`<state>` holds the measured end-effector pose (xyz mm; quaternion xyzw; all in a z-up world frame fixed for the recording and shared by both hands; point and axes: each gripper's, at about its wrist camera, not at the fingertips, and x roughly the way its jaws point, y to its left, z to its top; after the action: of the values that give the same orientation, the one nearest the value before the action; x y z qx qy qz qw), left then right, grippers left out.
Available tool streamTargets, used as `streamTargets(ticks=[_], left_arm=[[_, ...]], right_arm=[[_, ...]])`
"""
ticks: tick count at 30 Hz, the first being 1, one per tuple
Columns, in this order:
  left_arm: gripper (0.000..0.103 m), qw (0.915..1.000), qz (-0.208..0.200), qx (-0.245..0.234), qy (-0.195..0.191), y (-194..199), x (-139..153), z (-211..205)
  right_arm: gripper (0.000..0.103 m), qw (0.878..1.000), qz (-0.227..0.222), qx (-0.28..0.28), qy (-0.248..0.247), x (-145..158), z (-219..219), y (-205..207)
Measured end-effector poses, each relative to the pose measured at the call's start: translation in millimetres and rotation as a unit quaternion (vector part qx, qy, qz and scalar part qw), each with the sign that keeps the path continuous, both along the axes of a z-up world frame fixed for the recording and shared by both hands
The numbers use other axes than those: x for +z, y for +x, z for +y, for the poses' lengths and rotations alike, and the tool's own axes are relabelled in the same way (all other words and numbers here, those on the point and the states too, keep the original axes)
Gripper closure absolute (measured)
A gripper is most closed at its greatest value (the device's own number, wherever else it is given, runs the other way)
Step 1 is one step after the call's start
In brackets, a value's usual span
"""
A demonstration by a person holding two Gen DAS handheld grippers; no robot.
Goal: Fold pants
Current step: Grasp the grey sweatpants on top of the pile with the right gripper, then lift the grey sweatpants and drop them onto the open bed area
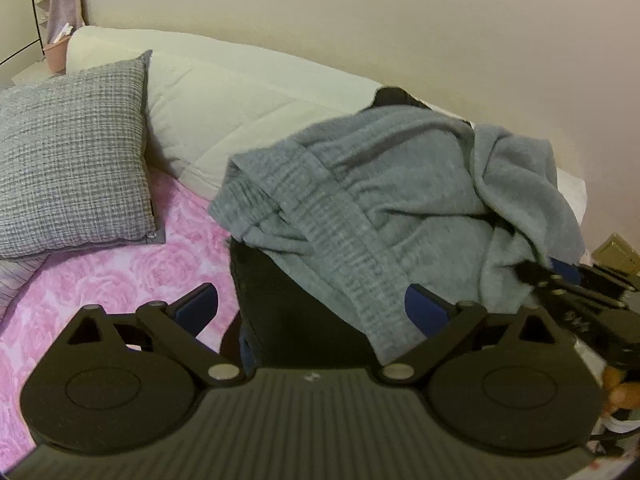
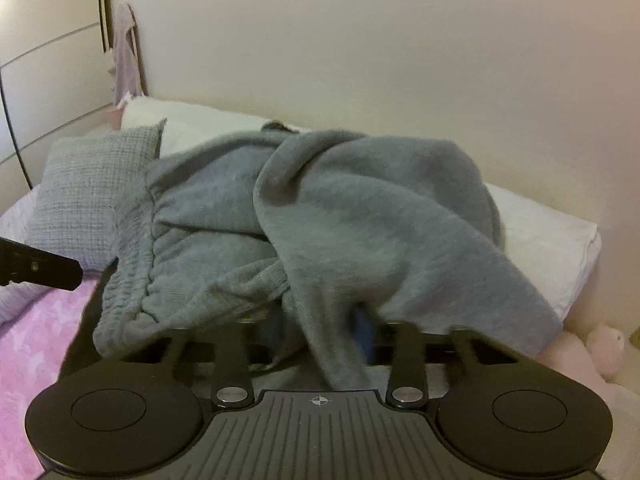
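Grey sweatpants (image 1: 384, 184) lie crumpled over a black object (image 1: 280, 304) on the bed. Their ribbed waistband (image 1: 360, 272) hangs toward the camera. My left gripper (image 1: 312, 310) stands wide open just in front of the black object, and the waistband's lower end lies against its right finger (image 1: 424, 312). In the right wrist view the pants (image 2: 360, 216) fill the middle of the picture. There my right gripper (image 2: 322, 330) is shut on a fold of the grey cloth, which drapes over its fingers and hides them. The right gripper (image 1: 560, 280) also shows at the pants' right edge.
A pink floral bedspread (image 1: 120, 280) covers the bed, with a grey checked pillow (image 1: 72, 168) at the left. A white bolster (image 1: 224, 108) runs along the wall. A pink plush toy (image 2: 604, 344) sits at the far right. A wardrobe (image 2: 48, 80) stands at the back left.
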<state>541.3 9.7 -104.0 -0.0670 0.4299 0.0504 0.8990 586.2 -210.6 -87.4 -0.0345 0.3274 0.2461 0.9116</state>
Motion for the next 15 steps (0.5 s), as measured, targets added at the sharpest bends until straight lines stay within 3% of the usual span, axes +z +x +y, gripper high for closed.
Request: streamTargets(ticks=[6, 11, 15], left_arm=[[0.005, 0.9995, -0.026, 0.017, -0.008, -16.6, 21.1, 17.2], [0.005, 0.9981, -0.05, 0.029, -0.02, -43.5, 43.3, 27.4], [0.005, 0.9959, -0.077, 0.037, -0.028, -72.5, 63.9, 32.4]], right_arm=[[0.098, 0.998, -0.015, -0.007, 0.056, 37.3, -14.3, -24.7], [0.099, 0.992, -0.072, -0.004, 0.105, 86.1, -15.5, -53.5], [0.099, 0.98, -0.132, 0.005, 0.152, 132.6, -15.7, -80.7]])
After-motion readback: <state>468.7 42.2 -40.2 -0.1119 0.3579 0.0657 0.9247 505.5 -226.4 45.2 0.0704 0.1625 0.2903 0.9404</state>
